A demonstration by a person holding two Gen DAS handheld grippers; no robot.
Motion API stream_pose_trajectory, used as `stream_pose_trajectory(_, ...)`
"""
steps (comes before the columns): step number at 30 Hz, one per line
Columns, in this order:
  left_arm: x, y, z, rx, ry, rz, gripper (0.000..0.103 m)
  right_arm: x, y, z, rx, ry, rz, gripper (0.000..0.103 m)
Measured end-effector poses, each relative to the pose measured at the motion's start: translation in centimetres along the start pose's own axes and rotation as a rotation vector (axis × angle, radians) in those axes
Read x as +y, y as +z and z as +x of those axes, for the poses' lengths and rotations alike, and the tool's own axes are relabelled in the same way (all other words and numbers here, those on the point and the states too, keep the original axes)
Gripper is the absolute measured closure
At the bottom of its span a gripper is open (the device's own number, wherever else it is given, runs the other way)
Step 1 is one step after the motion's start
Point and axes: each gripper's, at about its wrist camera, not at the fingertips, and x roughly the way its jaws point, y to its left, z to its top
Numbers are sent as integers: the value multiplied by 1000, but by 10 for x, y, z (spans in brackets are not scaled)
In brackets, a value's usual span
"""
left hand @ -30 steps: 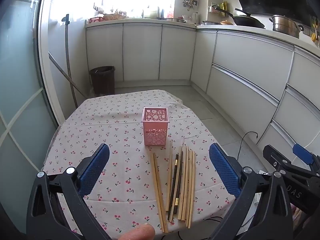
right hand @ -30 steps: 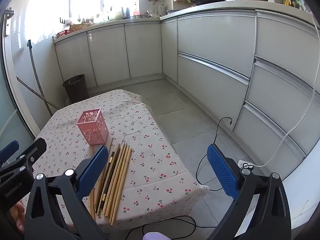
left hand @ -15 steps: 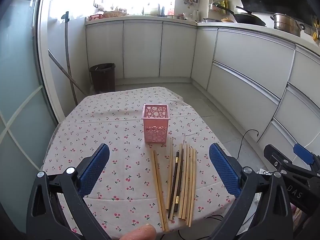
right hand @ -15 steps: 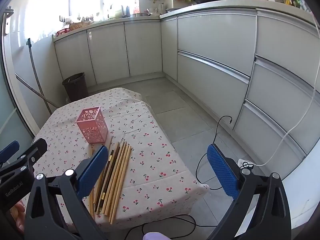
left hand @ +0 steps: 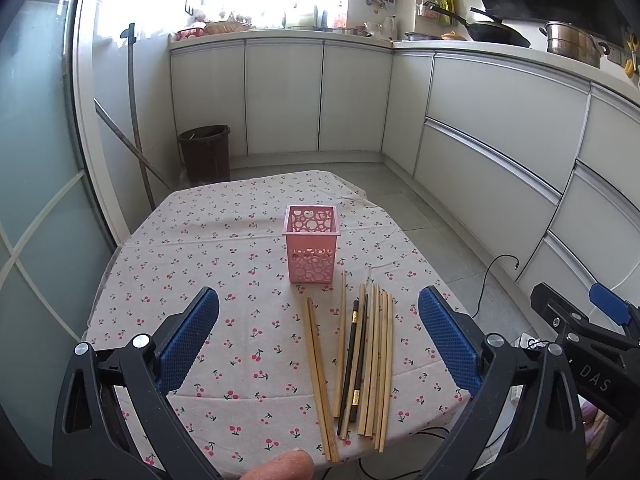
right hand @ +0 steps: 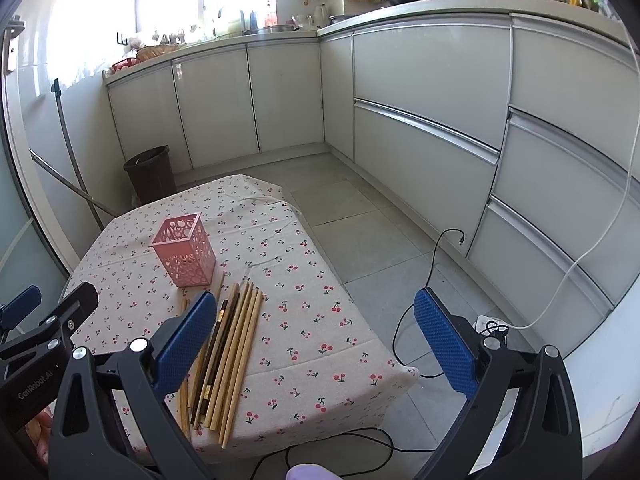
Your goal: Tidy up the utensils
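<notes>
Left wrist view: the left gripper [left hand: 318, 336] hangs above the near end of the table [left hand: 168, 264], its blue-padded jaws spread wide with nothing between them. A fingertip [left hand: 280, 468] shows at the bottom edge. Just beyond the pads, the chopsticks [left hand: 360, 360] lie flat on the cherry-print cloth near the table's front edge, roughly side by side and pointing away from the camera; most are pale wood, a dark pair lies among them, and one pale pair lies a little apart to the left. Their far tips end just short of the pink holder [left hand: 311, 249], which stands upright near the middle of the table, apart from the sticks and with nothing visible inside. To the right of the holder, off the table edge, the right gripper [right hand: 312, 328] is held wide apart too; in its own view the left pad overlaps the chopsticks and the right pad hangs over the floor [right hand: 376, 240]. Behind the holder, past the far table edge, a dark bin [left hand: 205, 152] stands against the white cabinets [left hand: 360, 100].
</notes>
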Motion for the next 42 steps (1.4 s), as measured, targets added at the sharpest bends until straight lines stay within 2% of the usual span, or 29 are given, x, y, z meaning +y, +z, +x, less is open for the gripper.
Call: stream_pose_trajectory(42,0,-2,6,31,14,1,7,-2,-1,5,23,-7,3,7)
